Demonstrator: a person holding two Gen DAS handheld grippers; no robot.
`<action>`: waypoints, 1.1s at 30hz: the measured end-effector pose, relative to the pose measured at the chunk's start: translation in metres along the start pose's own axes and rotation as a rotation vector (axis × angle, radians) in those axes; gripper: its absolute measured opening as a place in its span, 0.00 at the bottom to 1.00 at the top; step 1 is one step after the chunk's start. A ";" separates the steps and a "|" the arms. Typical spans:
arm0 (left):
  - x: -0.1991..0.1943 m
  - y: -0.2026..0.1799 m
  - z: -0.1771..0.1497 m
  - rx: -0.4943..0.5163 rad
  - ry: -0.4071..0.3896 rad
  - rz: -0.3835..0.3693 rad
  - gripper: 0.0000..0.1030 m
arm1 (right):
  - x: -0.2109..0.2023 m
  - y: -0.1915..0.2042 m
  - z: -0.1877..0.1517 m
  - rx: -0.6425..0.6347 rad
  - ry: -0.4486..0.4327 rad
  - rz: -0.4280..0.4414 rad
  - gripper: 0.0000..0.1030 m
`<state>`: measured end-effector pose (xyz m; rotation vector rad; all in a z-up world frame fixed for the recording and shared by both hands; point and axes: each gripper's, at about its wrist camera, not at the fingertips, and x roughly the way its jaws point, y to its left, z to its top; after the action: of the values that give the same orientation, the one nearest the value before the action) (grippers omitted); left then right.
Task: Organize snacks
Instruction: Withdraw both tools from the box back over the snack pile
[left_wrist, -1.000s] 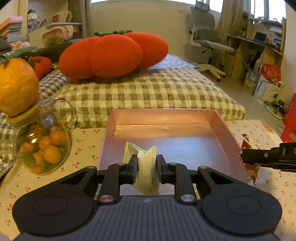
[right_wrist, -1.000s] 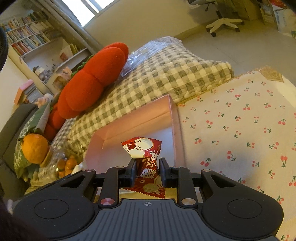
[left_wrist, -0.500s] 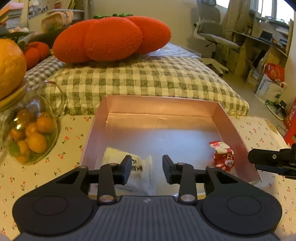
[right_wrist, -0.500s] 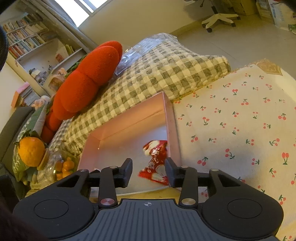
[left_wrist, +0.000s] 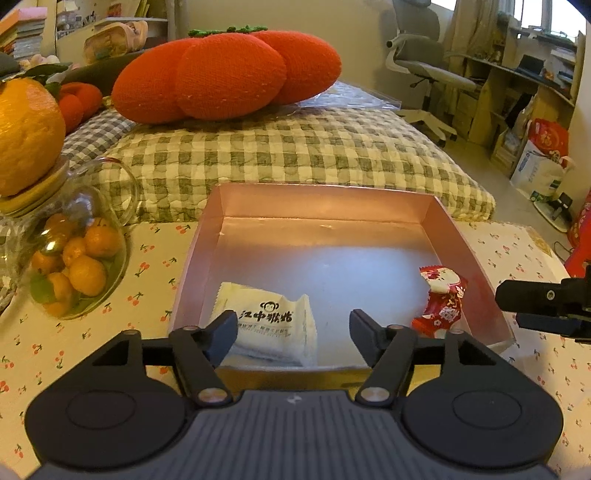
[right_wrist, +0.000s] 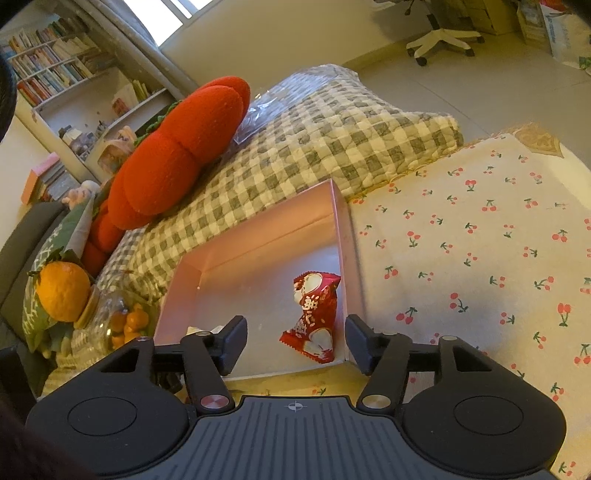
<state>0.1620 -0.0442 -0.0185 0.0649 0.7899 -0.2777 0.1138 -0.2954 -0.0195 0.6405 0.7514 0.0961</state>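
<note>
A pink shallow box (left_wrist: 325, 195) sits on the cherry-print cloth; it also shows in the right wrist view (right_wrist: 345, 236). A white snack packet (left_wrist: 273, 328) lies in its near left part. A red snack packet (left_wrist: 441, 301) lies against its right wall, seen too in the right wrist view (right_wrist: 314, 314). My left gripper (left_wrist: 293, 328) is open and empty, just above the box's near edge by the white packet. My right gripper (right_wrist: 295, 338) is open and empty, just short of the red packet; one of its fingers (left_wrist: 535, 295) shows at the right of the left wrist view.
A glass jar of small oranges (left_wrist: 70, 266) with a big orange (left_wrist: 26, 133) on its lid stands left of the box. A checked cushion (left_wrist: 288, 155) and a red plush pumpkin (left_wrist: 221, 74) lie behind. Cherry-print cloth (right_wrist: 480, 258) spreads right of the box.
Both grippers let go of their packets, which now lie in the box. Both sets of fingers have opened wider and drawn back a little.
</note>
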 end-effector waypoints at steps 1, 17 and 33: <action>-0.003 0.001 -0.001 -0.004 0.002 -0.002 0.66 | -0.002 0.001 0.000 0.000 0.000 -0.001 0.61; -0.043 0.021 -0.018 -0.044 0.038 0.009 0.94 | -0.031 0.018 -0.014 -0.090 0.037 -0.030 0.82; -0.074 0.047 -0.062 -0.035 0.077 0.002 0.99 | -0.049 0.019 -0.050 -0.194 0.090 -0.075 0.85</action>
<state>0.0826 0.0274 -0.0119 0.0437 0.8710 -0.2610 0.0475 -0.2696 -0.0065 0.4248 0.8409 0.1278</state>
